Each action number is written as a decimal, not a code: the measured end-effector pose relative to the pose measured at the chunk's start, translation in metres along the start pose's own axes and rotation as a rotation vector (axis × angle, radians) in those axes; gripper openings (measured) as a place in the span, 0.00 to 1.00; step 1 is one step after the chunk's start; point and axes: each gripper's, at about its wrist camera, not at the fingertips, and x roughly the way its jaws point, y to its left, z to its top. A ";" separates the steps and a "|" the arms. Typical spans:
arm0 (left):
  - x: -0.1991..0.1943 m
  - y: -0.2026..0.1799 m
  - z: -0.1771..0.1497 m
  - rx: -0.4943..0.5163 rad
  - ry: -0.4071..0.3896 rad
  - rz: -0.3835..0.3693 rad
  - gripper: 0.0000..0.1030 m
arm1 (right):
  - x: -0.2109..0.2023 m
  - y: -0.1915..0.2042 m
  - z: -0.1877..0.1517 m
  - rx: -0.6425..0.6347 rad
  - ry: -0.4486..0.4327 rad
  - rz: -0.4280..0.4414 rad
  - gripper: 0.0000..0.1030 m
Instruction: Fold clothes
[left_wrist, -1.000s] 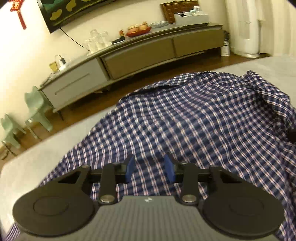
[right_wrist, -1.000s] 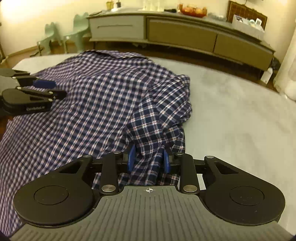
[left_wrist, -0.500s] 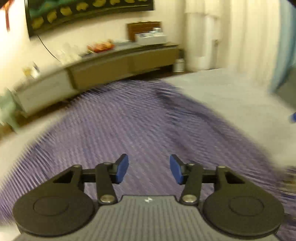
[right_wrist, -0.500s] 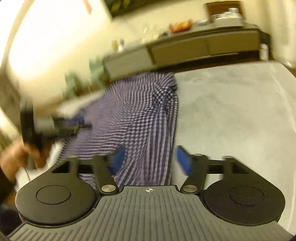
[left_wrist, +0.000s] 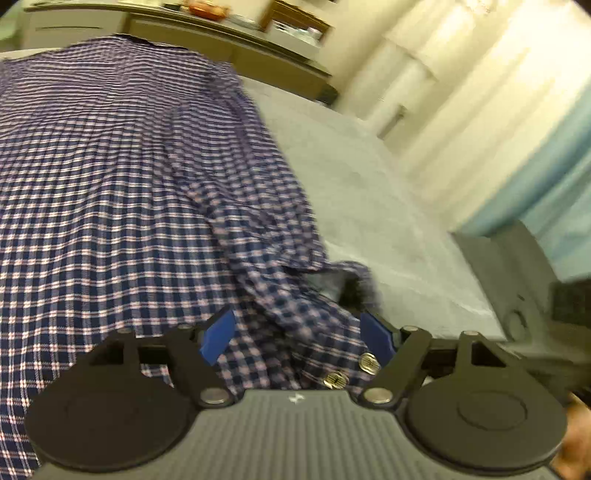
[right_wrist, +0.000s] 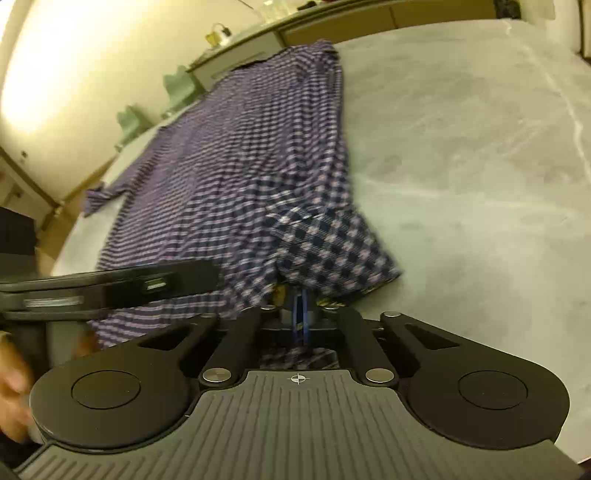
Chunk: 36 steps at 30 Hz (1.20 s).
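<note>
A blue and white checked shirt (left_wrist: 110, 184) lies spread on a grey bed cover (right_wrist: 461, 166). My left gripper (left_wrist: 297, 336) hangs low over the shirt's near right edge. Its jaws are opening, and a buttoned strip of cloth (left_wrist: 347, 369) lies loosely between the blue pads (left_wrist: 218, 336) without being pressed. My right gripper (right_wrist: 300, 310) is shut, its pads together on the folded cuff end of the shirt (right_wrist: 332, 251). In the right wrist view the left gripper (right_wrist: 199, 277) reaches in from the left, just above the cloth.
A long low sideboard (left_wrist: 258, 48) with dishes on it stands beyond the bed. Pale curtains (left_wrist: 480, 110) hang at the right. Small green chairs (right_wrist: 177, 85) stand by the wall. A hand (right_wrist: 11, 387) holds the left tool. Bare cover lies right of the shirt.
Both grippers have swept across the shirt to its right edge. The left jaws have spread wider. The right jaws opened wide, then shut on the cuff end.
</note>
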 end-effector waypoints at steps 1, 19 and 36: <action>0.004 0.002 0.000 -0.020 -0.004 -0.006 0.54 | 0.001 0.001 0.000 0.009 -0.002 0.022 0.01; 0.030 0.008 0.032 -0.155 -0.016 -0.023 0.04 | -0.015 0.032 -0.005 -0.267 -0.094 -0.196 0.01; 0.026 0.050 0.022 -0.333 -0.032 -0.209 0.58 | -0.041 0.071 -0.034 -0.402 -0.164 -0.193 0.01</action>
